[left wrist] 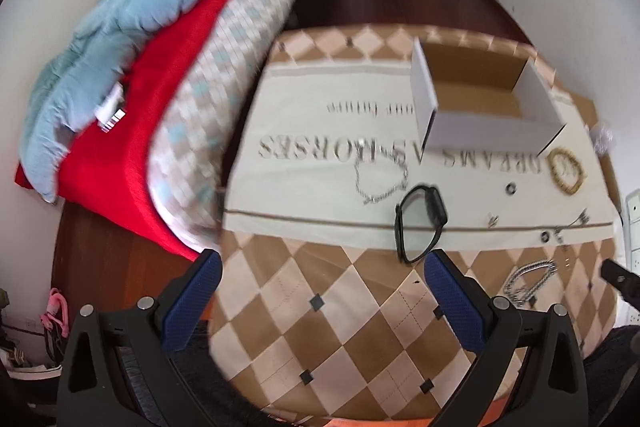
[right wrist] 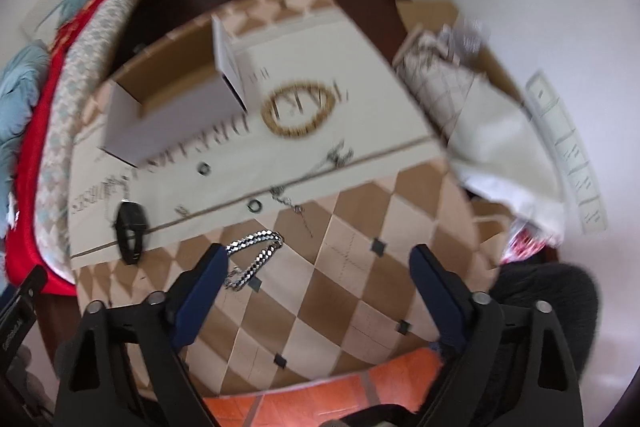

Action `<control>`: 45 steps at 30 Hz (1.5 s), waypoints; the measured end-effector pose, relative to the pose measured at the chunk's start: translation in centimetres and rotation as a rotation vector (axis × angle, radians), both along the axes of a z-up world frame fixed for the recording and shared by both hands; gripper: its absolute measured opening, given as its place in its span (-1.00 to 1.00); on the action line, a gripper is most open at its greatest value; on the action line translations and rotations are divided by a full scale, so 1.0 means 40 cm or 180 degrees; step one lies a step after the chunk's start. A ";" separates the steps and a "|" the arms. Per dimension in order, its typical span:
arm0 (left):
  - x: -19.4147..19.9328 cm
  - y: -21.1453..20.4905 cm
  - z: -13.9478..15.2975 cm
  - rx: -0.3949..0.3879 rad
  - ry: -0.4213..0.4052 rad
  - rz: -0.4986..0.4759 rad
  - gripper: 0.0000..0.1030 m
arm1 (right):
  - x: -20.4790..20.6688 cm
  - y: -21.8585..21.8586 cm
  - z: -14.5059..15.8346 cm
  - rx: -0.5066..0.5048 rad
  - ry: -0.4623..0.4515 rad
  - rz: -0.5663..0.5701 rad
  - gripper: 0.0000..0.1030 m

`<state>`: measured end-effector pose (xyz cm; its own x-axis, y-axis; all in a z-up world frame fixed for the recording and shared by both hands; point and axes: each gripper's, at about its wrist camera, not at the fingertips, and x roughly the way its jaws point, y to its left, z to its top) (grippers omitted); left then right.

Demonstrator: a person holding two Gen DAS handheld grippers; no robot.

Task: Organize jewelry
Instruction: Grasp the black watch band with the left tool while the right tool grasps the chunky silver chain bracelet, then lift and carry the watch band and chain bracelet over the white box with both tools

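Jewelry scattered loose along the middle of the table [left wrist: 320, 307], none of it in the white cardboard box [left wrist: 492, 125] yet. Heavy silver chain bracelet [right wrist: 256, 255] lying doubled on the checkered cloth toward the near right side, bright, faceted links, likely to sag and slither once lifted. Black watch [left wrist: 420, 223] on its side at the seam between cream panel and checks, strap looped. Thin silver chain [left wrist: 380, 179] just beyond it on the printed lettering. Gold beaded bracelet [right wrist: 298, 113] just beside the box's right corner. Two small dark rings [right wrist: 204, 169] and a tangle of fine chain between them and the right edge; details blurred.

Judged as the opening step: approach, nothing picked up. Right gripper [right wrist: 316, 267] spread wide and empty, left finger [right wrist: 208, 271] overlapping the silver bracelet in view, contact not clear. Left gripper [left wrist: 324, 275] likewise wide and empty, hovering over the near checks, watch just ahead of its right finger.

Next move likely calls for centring over the bracelet's doubled links, closing across them, not alongside, then carrying to the box at the far side.
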<state>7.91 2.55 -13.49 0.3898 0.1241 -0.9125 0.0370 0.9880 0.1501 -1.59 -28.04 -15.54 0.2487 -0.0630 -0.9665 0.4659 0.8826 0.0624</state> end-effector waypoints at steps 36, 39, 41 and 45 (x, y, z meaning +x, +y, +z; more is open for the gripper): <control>0.099 -0.128 -0.264 -0.0196 0.0424 -0.0590 -0.92 | 0.028 -0.019 -0.161 -0.0015 -0.0050 0.0302 -0.88; 0.084 -0.130 -0.243 -0.0233 0.0398 -0.0590 -0.93 | 0.022 -0.033 -0.132 0.0066 -0.0193 0.0293 -0.88; 0.072 -0.131 -0.224 -0.0241 0.0356 -0.0603 -0.93 | 0.017 -0.036 -0.106 0.0097 -0.0284 0.0330 -0.88; 0.059 -0.123 -0.173 -0.0292 0.0255 -0.0617 -0.93 | 0.017 -0.017 -0.059 0.0131 -0.0428 0.0387 -0.92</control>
